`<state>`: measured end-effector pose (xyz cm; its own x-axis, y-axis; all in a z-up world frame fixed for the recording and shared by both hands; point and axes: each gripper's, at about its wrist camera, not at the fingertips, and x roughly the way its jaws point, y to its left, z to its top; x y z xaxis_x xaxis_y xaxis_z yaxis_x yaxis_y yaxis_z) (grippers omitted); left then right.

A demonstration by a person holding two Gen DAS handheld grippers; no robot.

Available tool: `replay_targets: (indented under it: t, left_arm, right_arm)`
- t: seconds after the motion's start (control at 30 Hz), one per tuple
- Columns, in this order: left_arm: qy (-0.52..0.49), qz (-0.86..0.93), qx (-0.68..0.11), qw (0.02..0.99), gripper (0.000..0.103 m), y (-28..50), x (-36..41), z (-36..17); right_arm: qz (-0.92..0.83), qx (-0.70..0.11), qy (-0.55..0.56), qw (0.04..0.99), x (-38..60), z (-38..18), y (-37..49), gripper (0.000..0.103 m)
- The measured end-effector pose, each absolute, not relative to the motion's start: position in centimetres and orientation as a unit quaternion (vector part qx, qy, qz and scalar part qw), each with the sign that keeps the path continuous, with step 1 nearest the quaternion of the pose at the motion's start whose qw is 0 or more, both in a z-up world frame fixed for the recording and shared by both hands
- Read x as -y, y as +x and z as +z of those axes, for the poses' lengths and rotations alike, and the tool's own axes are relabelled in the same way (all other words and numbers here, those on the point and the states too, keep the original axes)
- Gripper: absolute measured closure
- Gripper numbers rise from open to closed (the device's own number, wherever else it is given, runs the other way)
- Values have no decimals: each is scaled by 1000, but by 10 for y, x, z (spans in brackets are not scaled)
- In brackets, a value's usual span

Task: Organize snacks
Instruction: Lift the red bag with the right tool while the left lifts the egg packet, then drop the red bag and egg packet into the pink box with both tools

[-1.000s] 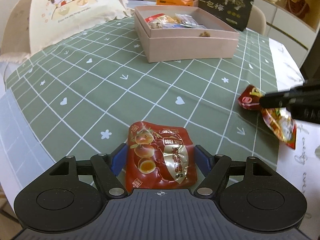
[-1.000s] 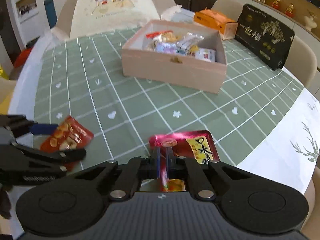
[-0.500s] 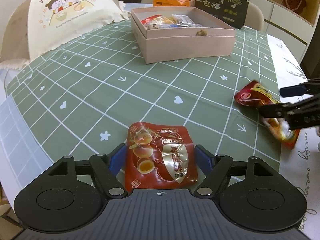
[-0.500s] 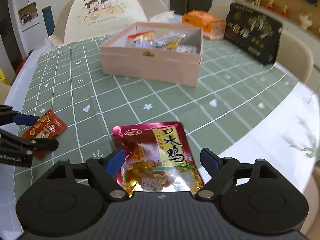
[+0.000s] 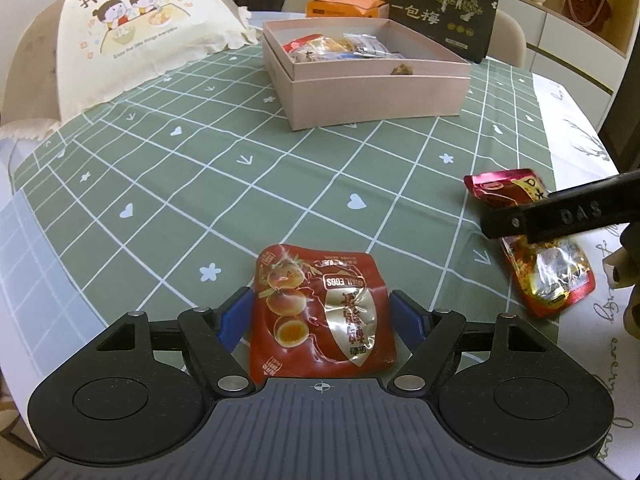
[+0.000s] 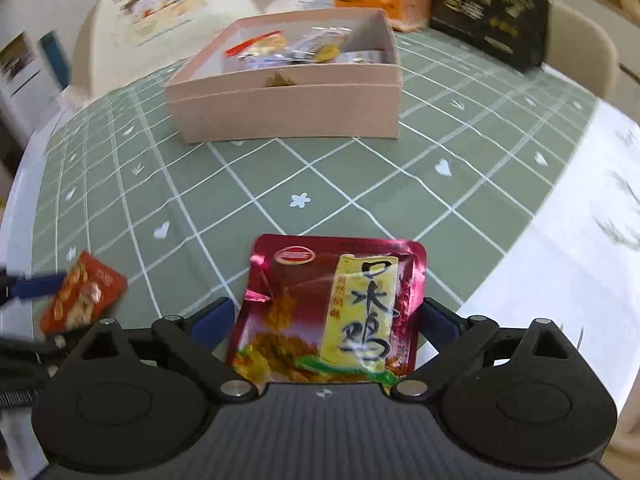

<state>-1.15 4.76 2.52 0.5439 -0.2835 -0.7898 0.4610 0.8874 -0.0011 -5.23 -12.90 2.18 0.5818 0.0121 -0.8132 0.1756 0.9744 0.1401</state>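
On the near part of the green checked tablecloth (image 5: 248,184) we see two snack packets, each lying flat between the spread fingers of one gripper. In the left wrist view the left gripper (image 5: 323,314) has its jaws released: its blue pads stand just beside the two long edges of the red quail egg packet (image 5: 320,312), and we cannot tell whether either pad touches the foil. Nothing is clamped there.

To the right in that view lies the red and yellow chicken packet (image 5: 548,272), with a black finger of the right gripper (image 5: 560,216) crossing above it. In the right wrist view the right gripper (image 6: 326,322) has its jaws opening around that same chicken packet (image 6: 332,308), which rests on the cloth between the pads without being squeezed. At the far left of this view the quail egg packet (image 6: 82,294) shows again, blurred.

Farther off, past the middle of the table, stands the pink box (image 5: 372,92), open at the top, with several wrapped snacks (image 5: 332,46) inside. Behind it we see an orange carton (image 5: 344,4) and a black gift box (image 5: 444,16), and at the far left a cream food cover (image 5: 136,32) printed with cartoon children.
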Motion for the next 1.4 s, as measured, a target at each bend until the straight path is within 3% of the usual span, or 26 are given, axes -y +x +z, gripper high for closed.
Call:
replay_targets:
  t: [0.17,0.2,0.33,0.4,0.7,0.93,1.03,1.13,1.27,1.4]
  left_arm:
    - [105,-214,-426,873,23,-11,-47,25]
    - [104,-215,-427,872,23,-11,-47,25]
    - [106,-217,-425,872,23,-12,-48,25]
    - [106,-217,-424,873,23,-12,-48,25]
    - [69,-228,-444,864,28,-4,-55,36]
    - [-9,-296,-308,904,26,59,-24,158]
    - [-34,-314,-311,897,24,118,4,185]
    - [-101,-286,-316,899,26,157,7,189]
    - [-133,-282,-261,914,27,153,-15,186]
    - [-162,-306,-295,891,28,152,-32,163]
  right_arm:
    - [-77,-455,93,882,117,18,-48,4]
    - [-73,-454,83,884,115,18,-49,7]
    - [-39,-449,95,888,118,33,-64,37]
    - [-15,-442,102,891,117,44,-70,39]
    - [-28,-414,78,907,117,69,-79,40]
    - [-56,-389,83,916,135,86,-92,40]
    - [-63,-385,100,915,143,90,-90,40]
    - [-71,-383,100,916,145,93,-89,40]
    - [-81,-390,93,912,150,94,-90,40]
    - [-86,-393,84,912,159,95,-86,40]
